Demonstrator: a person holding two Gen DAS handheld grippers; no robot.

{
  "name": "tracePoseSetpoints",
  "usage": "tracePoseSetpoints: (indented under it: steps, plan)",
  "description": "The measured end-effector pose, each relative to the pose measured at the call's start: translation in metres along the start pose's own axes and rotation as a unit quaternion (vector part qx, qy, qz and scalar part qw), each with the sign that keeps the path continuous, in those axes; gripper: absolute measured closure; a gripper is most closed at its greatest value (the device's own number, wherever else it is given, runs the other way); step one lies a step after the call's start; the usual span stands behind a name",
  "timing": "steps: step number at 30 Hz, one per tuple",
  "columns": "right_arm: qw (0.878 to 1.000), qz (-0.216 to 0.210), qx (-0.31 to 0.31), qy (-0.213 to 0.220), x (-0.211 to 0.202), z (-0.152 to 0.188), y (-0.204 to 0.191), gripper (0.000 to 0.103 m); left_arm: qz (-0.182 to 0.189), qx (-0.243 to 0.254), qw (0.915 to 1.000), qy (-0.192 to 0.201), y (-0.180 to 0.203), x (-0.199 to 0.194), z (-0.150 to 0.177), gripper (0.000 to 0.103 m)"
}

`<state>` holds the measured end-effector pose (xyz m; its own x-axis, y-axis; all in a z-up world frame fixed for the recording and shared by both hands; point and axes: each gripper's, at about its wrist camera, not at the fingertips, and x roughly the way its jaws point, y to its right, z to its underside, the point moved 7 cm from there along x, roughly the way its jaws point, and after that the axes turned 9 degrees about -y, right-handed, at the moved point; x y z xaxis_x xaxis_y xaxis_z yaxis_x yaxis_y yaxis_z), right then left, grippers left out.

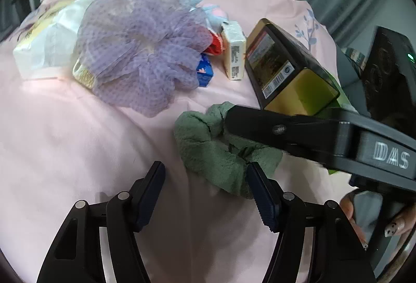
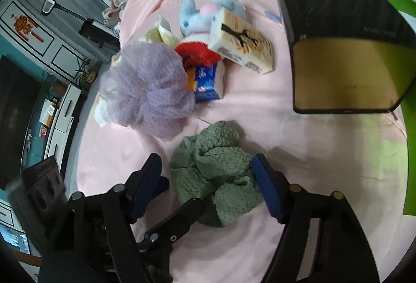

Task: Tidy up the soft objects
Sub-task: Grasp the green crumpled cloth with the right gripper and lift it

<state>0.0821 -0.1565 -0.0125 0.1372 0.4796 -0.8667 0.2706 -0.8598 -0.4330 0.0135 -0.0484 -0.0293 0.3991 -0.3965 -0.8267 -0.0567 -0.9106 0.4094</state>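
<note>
A crumpled green fleece cloth (image 1: 208,150) (image 2: 215,173) lies on the pink sheet (image 1: 78,140). My left gripper (image 1: 205,171) is low over the cloth's near edge. It is open: the right pad (image 1: 262,194) is at the cloth and the left pad is over bare sheet. My right gripper (image 2: 205,166) straddles the same cloth and is also open, its right pad at the fleece and its left pad just clear of it. One of its fingers (image 1: 260,127) crosses the cloth in the left wrist view. A left-gripper finger (image 2: 182,212) shows beside the cloth in the right wrist view.
Behind the cloth sit a purple mesh pouf (image 1: 140,49) (image 2: 148,90), a blue plush toy (image 2: 200,18), a red item (image 2: 197,51), a blue pack (image 2: 208,80) and a cream box (image 1: 234,49). A black-and-gold tin (image 1: 291,67) (image 2: 338,49) stands at the right. A hand (image 1: 395,225) holds the right gripper.
</note>
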Motion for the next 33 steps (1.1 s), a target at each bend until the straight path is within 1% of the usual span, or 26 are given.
tracePoseSetpoints:
  steps: [1, 4, 5, 7, 11, 12, 13, 15, 16, 17, 19, 20, 21, 23, 28, 33]
  plan:
    - [1.000, 0.001, 0.001, -0.003, 0.001, 0.000, 0.001, 0.035, -0.001, 0.003, 1.0000, 0.001, 0.001, 0.000, 0.000, 0.037]
    - [1.000, 0.008, 0.000, -0.012, 0.005, 0.002, 0.004, 0.042, 0.003, 0.004, 1.0000, -0.004, 0.002, 0.004, -0.001, 0.057]
    - [1.000, 0.008, -0.002, -0.016, 0.008, 0.003, 0.004, 0.046, 0.002, 0.005, 1.0000, -0.004, 0.002, 0.006, -0.001, 0.057]
    - [1.000, 0.009, -0.005, -0.024, 0.012, 0.004, 0.003, 0.048, -0.002, 0.013, 0.9999, 0.001, 0.002, 0.006, -0.001, 0.058]
    - [0.999, 0.027, -0.020, -0.030, 0.018, 0.006, 0.000, 0.049, -0.006, 0.018, 0.9998, 0.000, 0.003, 0.010, -0.003, 0.064]
    - [0.999, 0.025, -0.023, -0.034, 0.018, 0.007, -0.002, 0.049, -0.006, 0.019, 0.9998, -0.001, 0.003, 0.011, -0.004, 0.065]
    - [0.999, 0.021, -0.025, -0.036, 0.019, 0.007, -0.003, 0.049, -0.009, 0.019, 0.9998, 0.001, 0.003, 0.010, -0.005, 0.069]
    - [0.999, 0.022, -0.026, -0.037, 0.021, 0.008, -0.003, 0.055, -0.012, 0.021, 0.9997, 0.002, 0.002, 0.010, -0.005, 0.071]
    - [0.999, 0.025, -0.027, -0.036, 0.021, 0.008, -0.003, 0.062, -0.011, 0.022, 0.9997, 0.004, 0.002, 0.010, -0.006, 0.073]
    - [0.999, 0.023, -0.027, -0.035, 0.021, 0.007, -0.003, 0.068, -0.009, 0.024, 0.9997, 0.003, 0.002, 0.010, -0.005, 0.075]
    - [0.999, -0.002, -0.025, -0.041, 0.023, 0.008, -0.005, 0.074, -0.005, 0.028, 0.9996, 0.003, 0.005, 0.011, -0.005, 0.080]
    - [0.999, -0.003, -0.026, -0.043, 0.023, 0.008, -0.006, 0.075, -0.005, 0.026, 0.9996, 0.002, 0.005, 0.012, -0.004, 0.080]
    - [0.999, 0.005, -0.031, -0.040, 0.023, 0.009, -0.008, 0.076, -0.005, 0.027, 0.9996, 0.003, 0.006, 0.012, -0.004, 0.080]
    - [0.999, 0.003, -0.036, -0.039, 0.021, 0.010, -0.012, 0.079, -0.006, 0.030, 0.9995, 0.007, 0.008, 0.011, -0.004, 0.080]
    - [0.998, 0.001, -0.049, -0.026, 0.012, 0.008, -0.022, 0.080, -0.007, 0.038, 0.9990, 0.021, 0.014, 0.002, -0.006, 0.080]
    - [0.998, -0.003, -0.058, -0.004, -0.001, 0.003, -0.034, 0.080, -0.007, 0.047, 0.9981, 0.040, 0.021, -0.014, -0.009, 0.080]
